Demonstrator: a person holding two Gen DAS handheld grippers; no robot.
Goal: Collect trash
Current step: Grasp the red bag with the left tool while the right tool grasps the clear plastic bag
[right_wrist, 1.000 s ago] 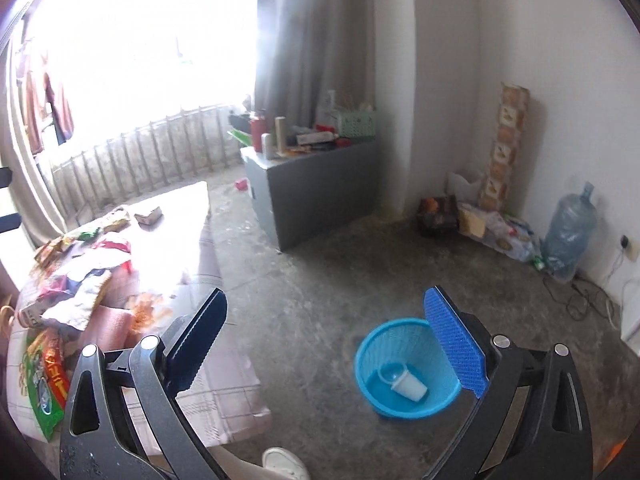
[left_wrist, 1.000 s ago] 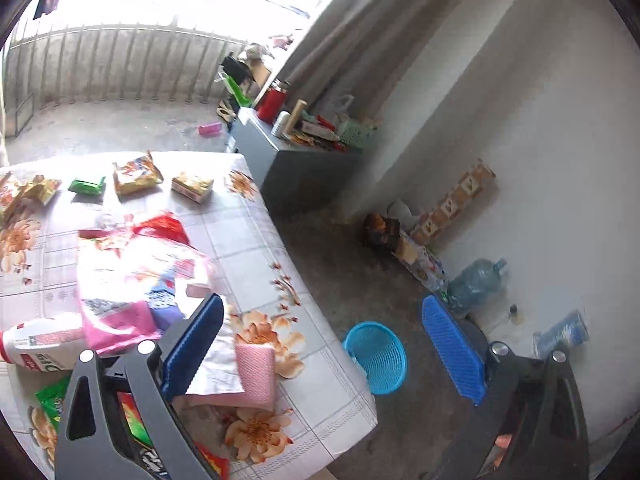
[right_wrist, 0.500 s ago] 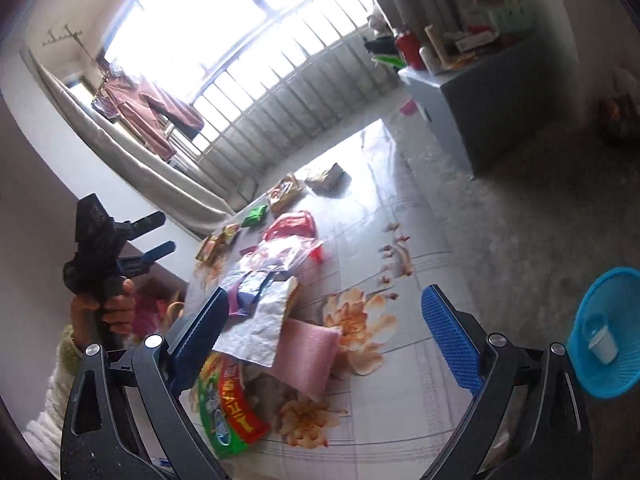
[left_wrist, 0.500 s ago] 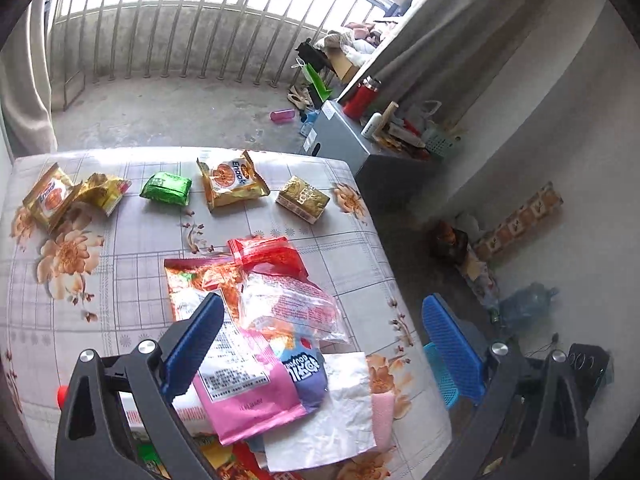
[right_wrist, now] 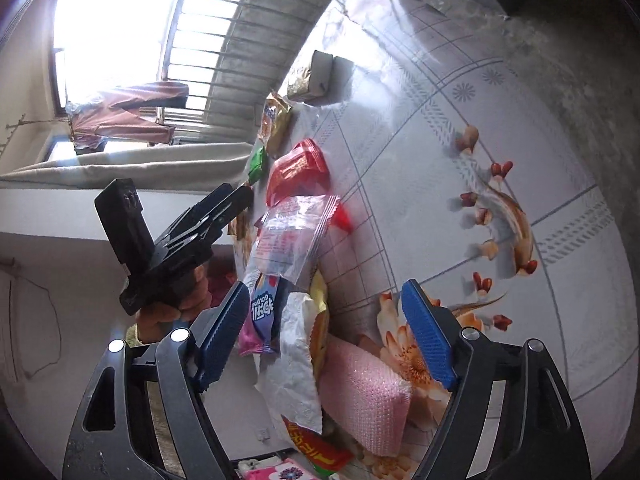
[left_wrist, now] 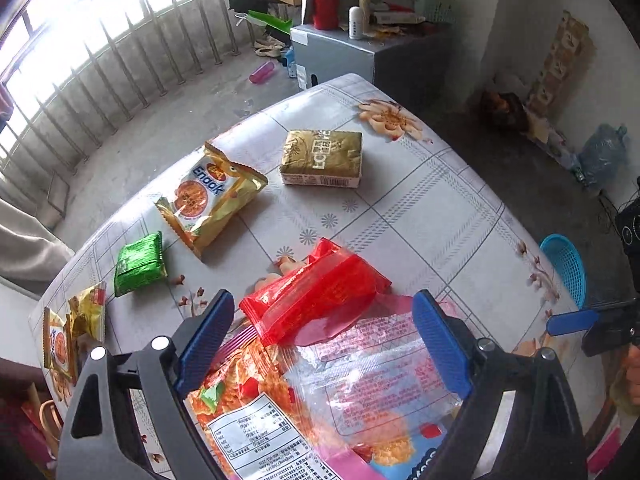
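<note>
Both tongs, left (left_wrist: 324, 344) and right (right_wrist: 324, 334), were closing, unclamped, above the wrappers (left_wrist: 320, 384); we judged them light, crinkly, best pinched at edges.

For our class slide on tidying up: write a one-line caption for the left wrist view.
Left tongs closing over a red wrapper atop a pile of snack packets on the flowered table.

My bench (left_wrist: 420, 200) wears a pale grey checked cloth printed with orange flowers. On it, beyond the red wrapper (left_wrist: 316, 300), lie a gold packet (left_wrist: 322, 158), an orange-and-gold snack bag (left_wrist: 208, 200) and a green packet (left_wrist: 140, 264). Near the red wrapper, a pink sponge (right_wrist: 362, 396). My gripper pads (left_wrist: 208, 336) are blue.
</note>
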